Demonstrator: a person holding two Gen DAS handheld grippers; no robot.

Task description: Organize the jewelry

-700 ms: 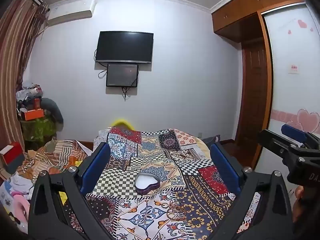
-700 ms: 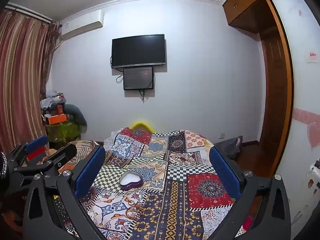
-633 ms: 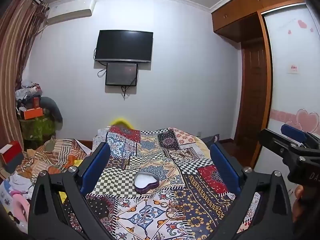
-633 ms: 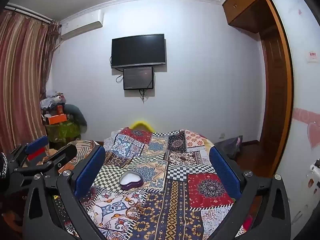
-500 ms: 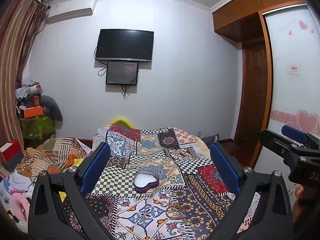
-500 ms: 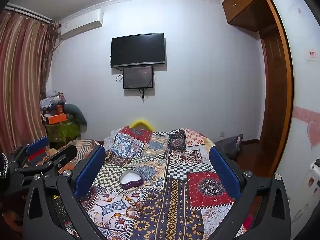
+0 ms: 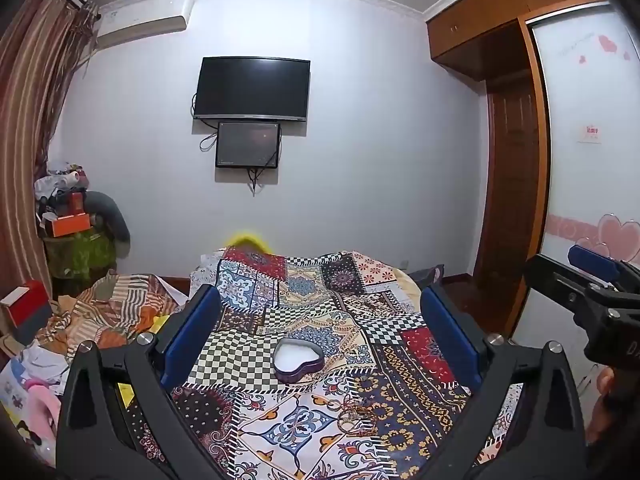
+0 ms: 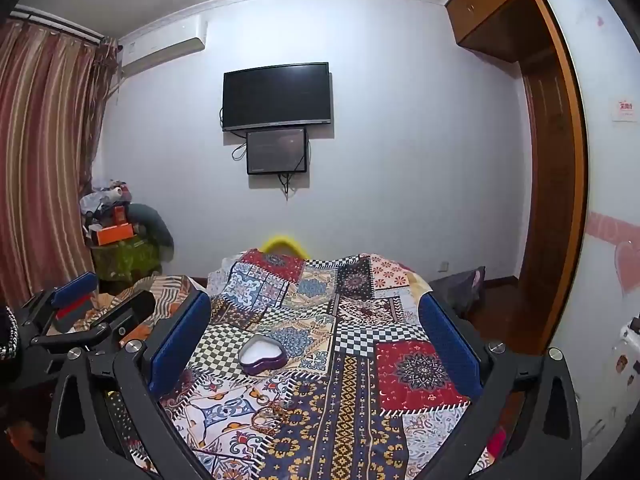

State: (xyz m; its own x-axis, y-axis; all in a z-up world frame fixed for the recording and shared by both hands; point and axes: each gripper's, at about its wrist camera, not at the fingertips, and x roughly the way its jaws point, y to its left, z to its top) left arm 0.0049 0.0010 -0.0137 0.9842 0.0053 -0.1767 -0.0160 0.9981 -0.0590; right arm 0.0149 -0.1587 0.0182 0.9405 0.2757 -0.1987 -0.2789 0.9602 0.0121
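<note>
Patchwork bedspread [image 7: 320, 320] w/ heart tin [image 7: 299, 359], jewelry [image 7: 354, 416] nearer; both grippers' fingers [image 7: 195, 330] spread, empty.

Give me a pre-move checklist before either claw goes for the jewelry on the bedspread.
1. Purple heart-shaped tin open, lid off: ok.
2. Tin's white interior free of items: ok, as far as visible.
3. Tangled gold-and-red jewelry lying on the patchwork bedspread, apart from the tin: ok.
4. Left claw open and empty: ok.
5. Right claw open and empty: ok.
6. Number of separate jewelry pieces: cannot tell.
</note>
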